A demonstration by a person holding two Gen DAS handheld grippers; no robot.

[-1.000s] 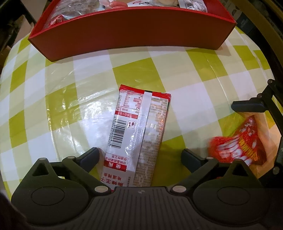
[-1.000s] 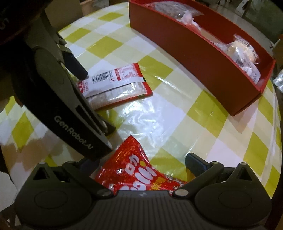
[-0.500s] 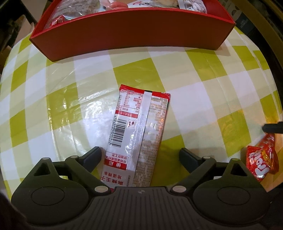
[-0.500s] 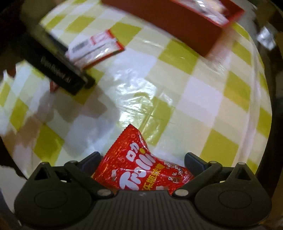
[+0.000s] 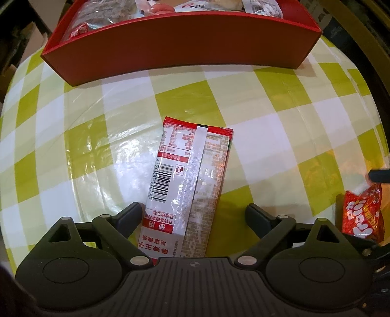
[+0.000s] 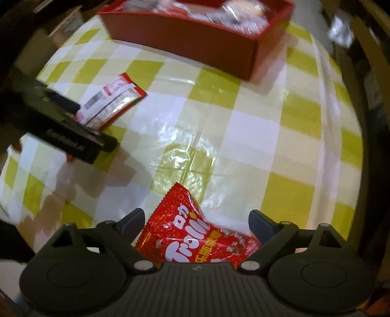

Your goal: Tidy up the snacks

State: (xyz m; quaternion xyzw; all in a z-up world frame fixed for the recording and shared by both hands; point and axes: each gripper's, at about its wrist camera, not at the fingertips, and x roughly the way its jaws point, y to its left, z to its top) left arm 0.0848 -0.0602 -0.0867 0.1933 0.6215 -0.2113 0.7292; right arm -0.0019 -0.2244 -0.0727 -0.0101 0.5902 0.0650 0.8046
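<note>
Barcode packet (image 5: pixel 187 187) between closing left jaws — untouched, Trolli bag (image 6: pixel 195 241) between closing right jaws — unpinched.

In the left wrist view, we find the box (image 5: pixel 180 46) across the top of the frame on the table (image 5: pixel 280 126), holding snack packets (image 5: pixel 102 17). The flat packet (image 5: pixel 187 185) lies at centre; the gummy bag (image 5: pixel 362 214) lies at right edge.

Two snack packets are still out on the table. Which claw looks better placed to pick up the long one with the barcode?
The left claw: the long packet already lies between its closing jaws. The right claw is over the red candy bag.
</note>
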